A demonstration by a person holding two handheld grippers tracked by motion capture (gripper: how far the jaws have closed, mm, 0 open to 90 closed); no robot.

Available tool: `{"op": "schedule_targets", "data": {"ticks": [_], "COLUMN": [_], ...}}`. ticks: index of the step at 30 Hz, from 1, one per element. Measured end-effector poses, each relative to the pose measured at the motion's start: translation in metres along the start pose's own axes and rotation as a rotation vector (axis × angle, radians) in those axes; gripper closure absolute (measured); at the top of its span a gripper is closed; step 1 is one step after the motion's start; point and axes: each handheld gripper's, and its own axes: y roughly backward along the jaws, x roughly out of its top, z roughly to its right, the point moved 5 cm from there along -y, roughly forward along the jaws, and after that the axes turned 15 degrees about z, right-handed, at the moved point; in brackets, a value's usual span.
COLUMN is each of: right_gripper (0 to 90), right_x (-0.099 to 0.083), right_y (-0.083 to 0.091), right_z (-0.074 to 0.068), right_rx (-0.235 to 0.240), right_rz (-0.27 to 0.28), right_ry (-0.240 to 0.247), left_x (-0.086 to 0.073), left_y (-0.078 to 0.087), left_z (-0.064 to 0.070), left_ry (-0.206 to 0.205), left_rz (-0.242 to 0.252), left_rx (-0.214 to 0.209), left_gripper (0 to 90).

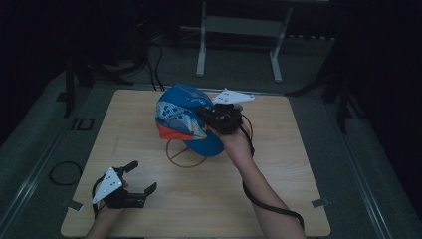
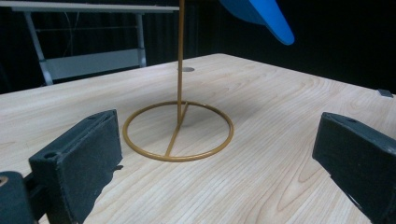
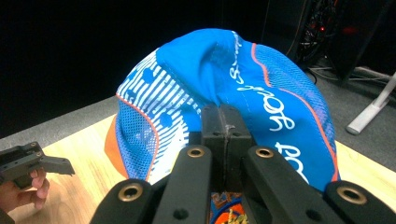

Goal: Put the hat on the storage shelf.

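1. Centrally, the light wooden tabletop [image 1: 278, 169] carries every item and sits on a grey floor.
2. Blue cap [image 1: 181, 117]: raised above the tabletop's middle, over the stand, with white-patterned side panels, orange trim and white lettering. Its brim [image 2: 261, 16] appears at the top of the left gripper view.
3. Right gripper [image 1: 206, 115]: raised at the cap's right side. In the right gripper view its fingers [image 3: 212, 128] are pressed together, pinching a fold of the cap's fabric.
4. Left gripper [image 1: 142, 177]: low at the tabletop's near left corner, well apart from the cap. Its fingers [image 2: 77, 156] are spread wide and hold nothing.
5. Gold wire stand [image 2: 178, 130]: ring base flat on the tabletop, thin upright rod rising toward the cap.
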Motion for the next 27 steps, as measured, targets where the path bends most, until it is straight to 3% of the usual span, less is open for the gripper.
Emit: {"op": "schedule_targets", "data": {"ticks": [4,8,11,17,22,27], "right_gripper": [90.0,90.0,90.0,81.3,71.6,64.5], "right_x": [0.001,0.002,0.001,0.003,-0.003,-0.006], "right_y": [-0.004,-0.007,-0.008,-0.007,-0.011,-0.012], "right_z": [-0.007,-0.009,-0.003,-0.002,-0.003,-0.003], "right_rx": [0.028,-0.015,-0.042,-0.057,-0.055,-0.04], "right_rz": [-0.002,0.003,0.021,0.06,0.027,0.022], "right_ry": [0.001,0.056,0.047,0.04,0.066,0.048], "left_x": [0.0,-0.001,-0.002,-0.003,-0.005,-0.005], "left_y": [0.0,0.001,0.002,0.001,-0.001,-0.001], "left_z": [-0.001,-0.002,-0.002,-0.001,0.001,0.001], "left_ry": [-0.002,-0.001,-0.002,-0.005,-0.006,-0.007], "left_rz": [0.0,0.001,-0.005,-0.01,-0.018,-0.018], "left_rx": [0.002,0.009,0.01,0.004,-0.007,-0.006], "left_gripper": [1.8,1.7,1.8,1.8,1.8,1.8]}}
